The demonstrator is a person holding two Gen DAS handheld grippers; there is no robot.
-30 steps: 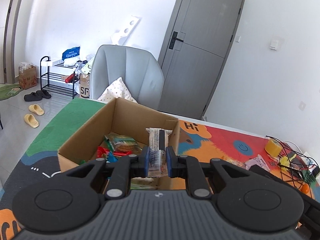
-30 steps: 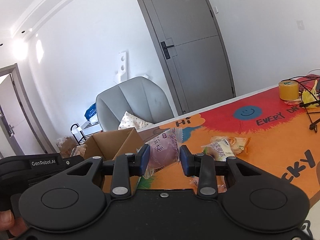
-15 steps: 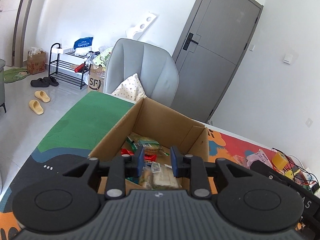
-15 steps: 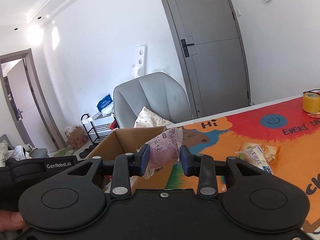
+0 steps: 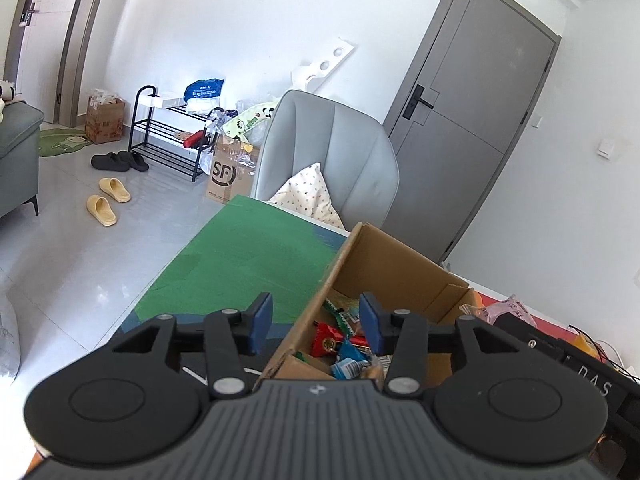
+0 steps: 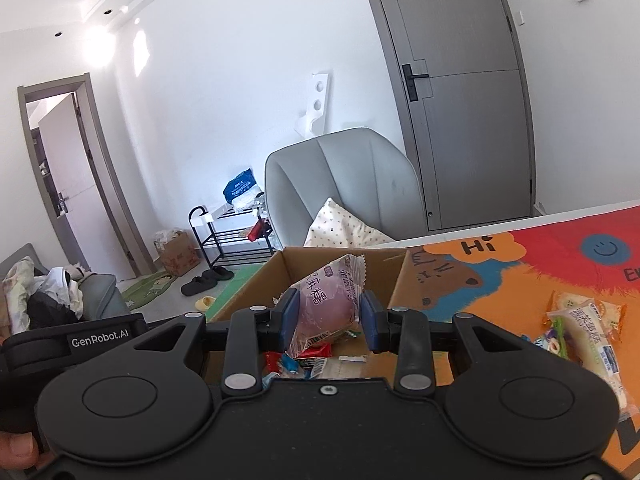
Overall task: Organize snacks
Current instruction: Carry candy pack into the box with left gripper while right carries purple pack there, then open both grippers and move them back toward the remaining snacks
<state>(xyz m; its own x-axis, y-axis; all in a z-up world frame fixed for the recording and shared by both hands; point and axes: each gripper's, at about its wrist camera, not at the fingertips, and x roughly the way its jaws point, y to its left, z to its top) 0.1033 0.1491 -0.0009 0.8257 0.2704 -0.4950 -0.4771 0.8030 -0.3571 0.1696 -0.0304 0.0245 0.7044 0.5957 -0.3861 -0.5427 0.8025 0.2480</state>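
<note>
An open cardboard box (image 5: 384,264) sits on the colourful table mat and holds several snack packets (image 5: 340,340). My left gripper (image 5: 316,322) hovers over the box's near left corner; its jaws are opening and nothing is between them. My right gripper (image 6: 326,322) is shut on a pink-purple wrapped bun packet (image 6: 328,308) and holds it above the cardboard box (image 6: 260,284), over the snack packets (image 6: 304,360) inside. In the left wrist view the same bun packet (image 5: 508,310) shows at the right, past the box's far corner.
Two loose snack packets (image 6: 588,328) lie on the orange mat right of the box. A grey chair (image 5: 332,156) with a spotted cushion stands behind the table. The green mat area (image 5: 248,256) left of the box borders the table's edge. A thumb (image 6: 16,446) shows at the lower left.
My left gripper let go of the wrapped snack into the box, its jaws spread, and it swung left. My right gripper carried the bun packet leftward over the box.
</note>
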